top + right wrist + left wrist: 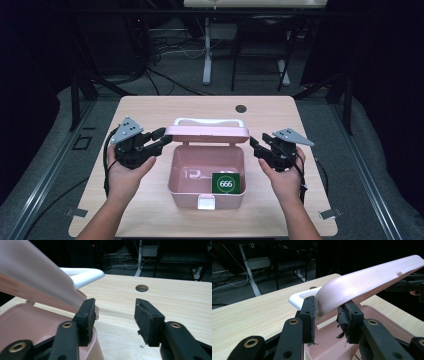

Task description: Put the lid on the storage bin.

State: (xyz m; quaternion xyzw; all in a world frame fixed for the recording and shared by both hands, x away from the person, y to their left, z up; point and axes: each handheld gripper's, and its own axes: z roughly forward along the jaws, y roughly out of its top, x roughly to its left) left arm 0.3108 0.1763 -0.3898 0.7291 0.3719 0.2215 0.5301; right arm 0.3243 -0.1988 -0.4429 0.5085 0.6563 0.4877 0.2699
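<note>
A pink plastic box (182, 172) stands open at the middle of the table, its lid (207, 134) tilted up over the back edge with a white handle (207, 121) behind. Inside lies a green card marked 666 (226, 184). My left gripper (162, 137) is at the lid's left end. In the left gripper view the lid's corner (362, 285) sits between the parted jaws of my left gripper (327, 315), loosely. My right gripper (255, 145) is at the lid's right end. My right gripper (115, 317) stands open, the lid (37, 282) beside its left jaw and bare table between the pads.
The wooden table (150, 112) has a round cable hole (241, 108) behind the box. A white latch (206, 202) sticks out at the box's front. Dark floor, cables and a desk leg (206, 50) lie beyond the table's far edge.
</note>
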